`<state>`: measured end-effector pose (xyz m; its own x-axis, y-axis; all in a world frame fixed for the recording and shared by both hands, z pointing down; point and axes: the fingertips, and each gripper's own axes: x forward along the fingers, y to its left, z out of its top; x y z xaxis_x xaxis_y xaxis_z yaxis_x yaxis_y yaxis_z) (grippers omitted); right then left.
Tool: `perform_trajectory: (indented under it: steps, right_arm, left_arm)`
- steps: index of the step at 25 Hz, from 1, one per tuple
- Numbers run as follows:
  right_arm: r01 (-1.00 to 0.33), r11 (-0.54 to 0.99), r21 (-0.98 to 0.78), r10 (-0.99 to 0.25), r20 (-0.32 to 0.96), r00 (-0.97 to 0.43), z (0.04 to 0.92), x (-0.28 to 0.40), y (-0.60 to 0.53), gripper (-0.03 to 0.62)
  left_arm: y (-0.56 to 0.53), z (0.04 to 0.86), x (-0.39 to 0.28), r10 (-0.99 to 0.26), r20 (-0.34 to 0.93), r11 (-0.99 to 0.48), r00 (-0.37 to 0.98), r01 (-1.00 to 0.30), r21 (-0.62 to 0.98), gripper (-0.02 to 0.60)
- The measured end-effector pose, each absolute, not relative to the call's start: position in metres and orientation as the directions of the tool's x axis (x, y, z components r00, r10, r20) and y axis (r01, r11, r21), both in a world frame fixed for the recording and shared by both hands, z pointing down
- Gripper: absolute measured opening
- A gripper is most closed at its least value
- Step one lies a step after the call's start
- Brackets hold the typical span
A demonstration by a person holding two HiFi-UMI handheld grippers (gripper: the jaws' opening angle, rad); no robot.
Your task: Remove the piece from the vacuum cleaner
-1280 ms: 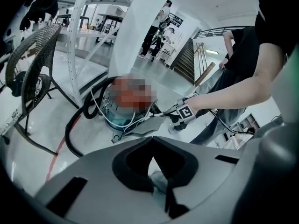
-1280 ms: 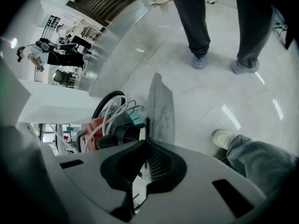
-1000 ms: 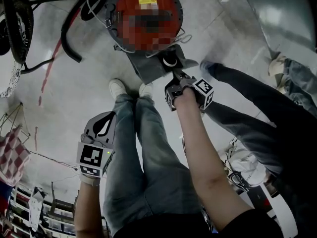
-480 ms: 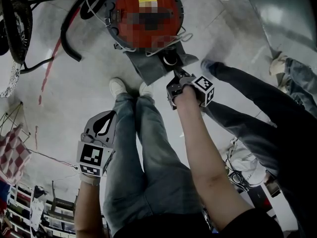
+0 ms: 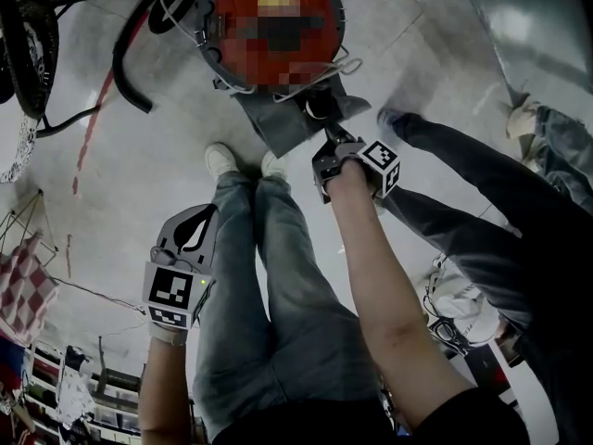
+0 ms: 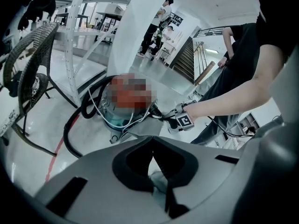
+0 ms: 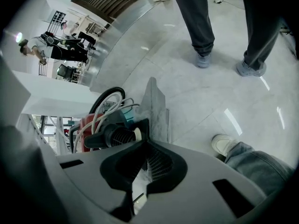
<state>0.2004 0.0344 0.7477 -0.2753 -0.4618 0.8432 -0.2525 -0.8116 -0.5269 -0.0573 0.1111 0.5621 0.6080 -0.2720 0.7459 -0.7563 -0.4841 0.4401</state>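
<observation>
The red vacuum cleaner (image 5: 273, 26) stands on the floor at the top of the head view, and it also shows in the left gripper view (image 6: 126, 94). A black ribbed fitting (image 7: 114, 136) with a white ring juts from its side, above a grey sheet (image 5: 278, 123). My right gripper (image 5: 327, 137) reaches down to this fitting (image 5: 318, 109), and its jaws are shut on the fitting's black edge (image 7: 142, 129). My left gripper (image 5: 190, 235) hangs beside my left leg, shut with nothing held; its closed jaws (image 6: 152, 160) point toward the vacuum.
A thick black hose (image 5: 130, 54) loops left of the vacuum, near a wicker chair (image 5: 32, 35). My own legs (image 5: 269, 276) and shoes (image 5: 220, 162) stand just below the grey sheet. Another person's legs (image 5: 463, 184) stand at the right, with their shoes (image 7: 203, 59) on the pale floor.
My right gripper has rolled a little at the fitting and stays on it. The left gripper has not moved.
</observation>
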Motion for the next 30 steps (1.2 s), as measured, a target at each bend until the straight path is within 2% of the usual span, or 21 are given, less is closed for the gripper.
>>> perform_trajectory:
  steps: [12,18,30]
  right_arm:
    - [-0.301,-0.803,-0.514,-0.447,0.854,-0.267,0.766,0.210,0.040,0.032]
    - [-0.370,-0.773,-0.515,-0.445,0.856,-0.263,0.767,0.220,0.041,0.032]
    - [-0.477,-0.669,-0.570,-0.475,0.822,-0.315,0.715,0.236,0.063,0.034]
  left_arm:
    - [0.115,0.563,-0.057,-0.266,0.746,-0.490,0.610,-0.752,0.441,0.018]
    - [0.119,0.569,-0.060,-0.256,0.751,-0.492,0.608,-0.751,0.440,0.018]
    - [0.118,0.552,-0.037,-0.265,0.727,-0.524,0.633,-0.728,0.442,0.018]
